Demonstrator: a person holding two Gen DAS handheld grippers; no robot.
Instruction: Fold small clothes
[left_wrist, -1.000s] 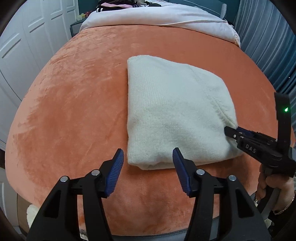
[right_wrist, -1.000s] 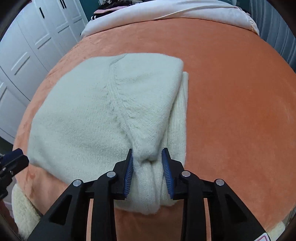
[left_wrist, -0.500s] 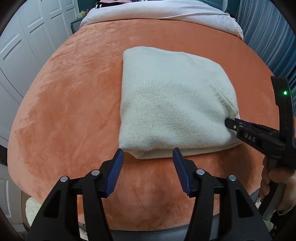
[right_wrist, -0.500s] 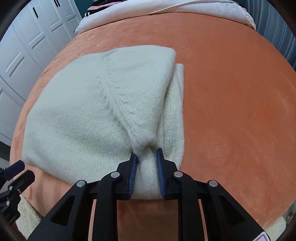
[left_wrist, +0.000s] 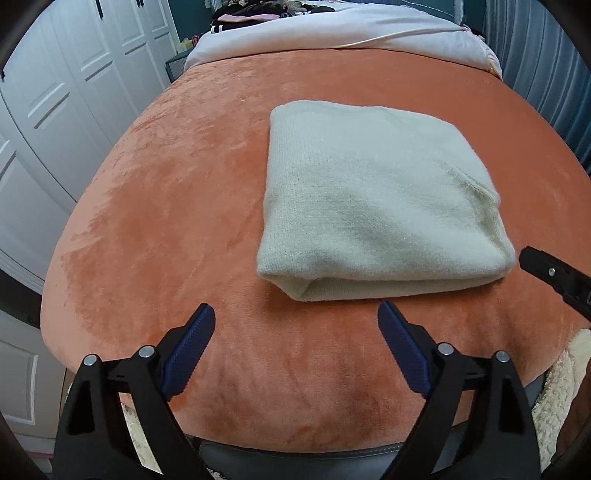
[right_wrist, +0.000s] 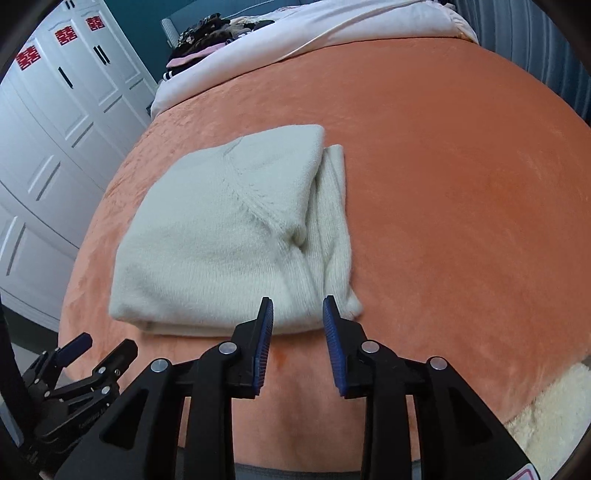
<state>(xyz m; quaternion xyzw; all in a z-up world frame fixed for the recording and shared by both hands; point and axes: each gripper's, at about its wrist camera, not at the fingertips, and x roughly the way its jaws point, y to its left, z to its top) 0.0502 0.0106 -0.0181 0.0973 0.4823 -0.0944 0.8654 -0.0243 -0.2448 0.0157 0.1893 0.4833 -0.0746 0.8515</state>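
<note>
We see the cream sweater (left_wrist: 373, 206) lying folded on the orange blanket (left_wrist: 177, 206), our left claw (left_wrist: 295, 321) & right claw (right_wrist: 297, 314) both spreading w/ nothing in them, just short of its near edge, inner layers hidden.

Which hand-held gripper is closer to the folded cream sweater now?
Right. The right hand-held gripper is just off the folded cream sweater, jaws opening, nothing between them. The left hand-held gripper sits slightly farther back.

bare orange blanket (left_wrist: 166, 229) left and right of folded cream sweater (left_wrist: 369, 199), white bedding (left_wrist: 332, 33) heaped behind
</note>
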